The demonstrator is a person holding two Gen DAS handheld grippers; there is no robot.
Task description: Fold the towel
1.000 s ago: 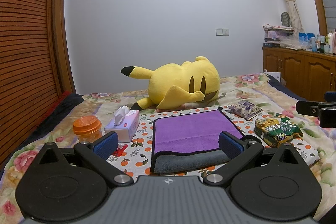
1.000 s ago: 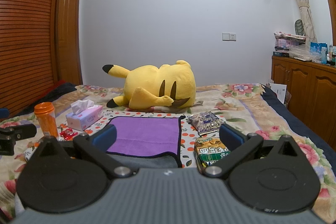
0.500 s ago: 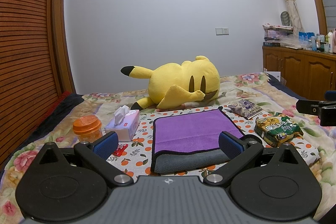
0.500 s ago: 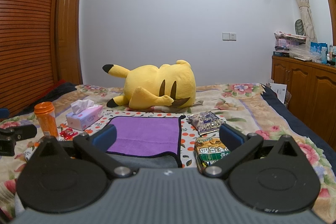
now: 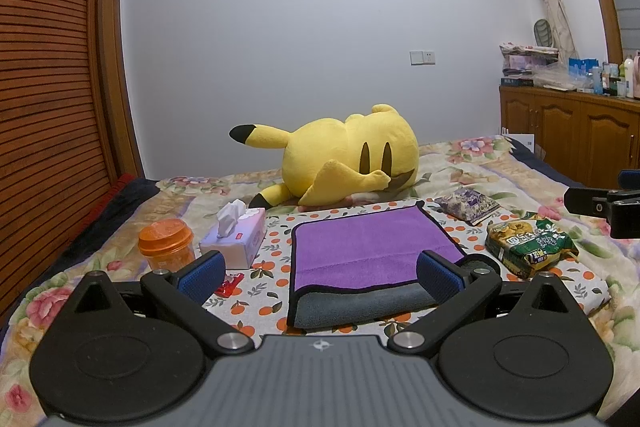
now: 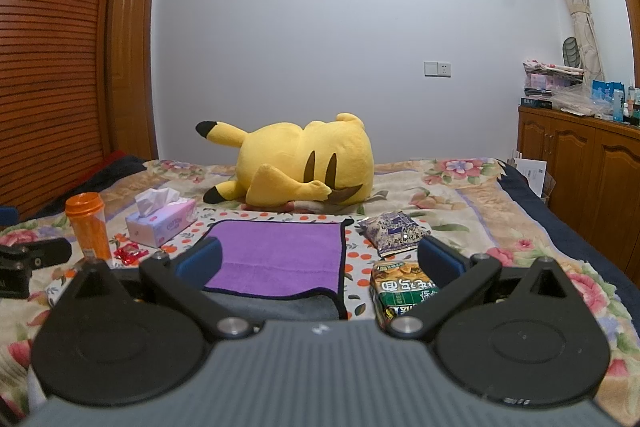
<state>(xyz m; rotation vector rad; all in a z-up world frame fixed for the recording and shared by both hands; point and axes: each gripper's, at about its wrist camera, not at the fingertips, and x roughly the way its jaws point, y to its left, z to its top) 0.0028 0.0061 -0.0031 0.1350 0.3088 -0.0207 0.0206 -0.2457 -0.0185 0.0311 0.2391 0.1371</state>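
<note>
A towel (image 5: 368,247), purple on top with a grey underside and black edging, lies folded on an orange-dotted cloth on the bed; its grey layer shows along the near edge. It also shows in the right wrist view (image 6: 280,251). My left gripper (image 5: 320,273) is open and empty, held above the towel's near edge. My right gripper (image 6: 320,261) is open and empty, held near the towel's right side. Each gripper shows at the edge of the other's view.
A yellow plush toy (image 5: 344,163) lies behind the towel. A tissue box (image 5: 236,239), an orange jar (image 5: 166,243) and a red wrapper (image 5: 228,283) sit left. A green snack bag (image 5: 528,243) and a purple packet (image 5: 468,205) sit right. Wooden cabinets (image 5: 572,135) stand far right.
</note>
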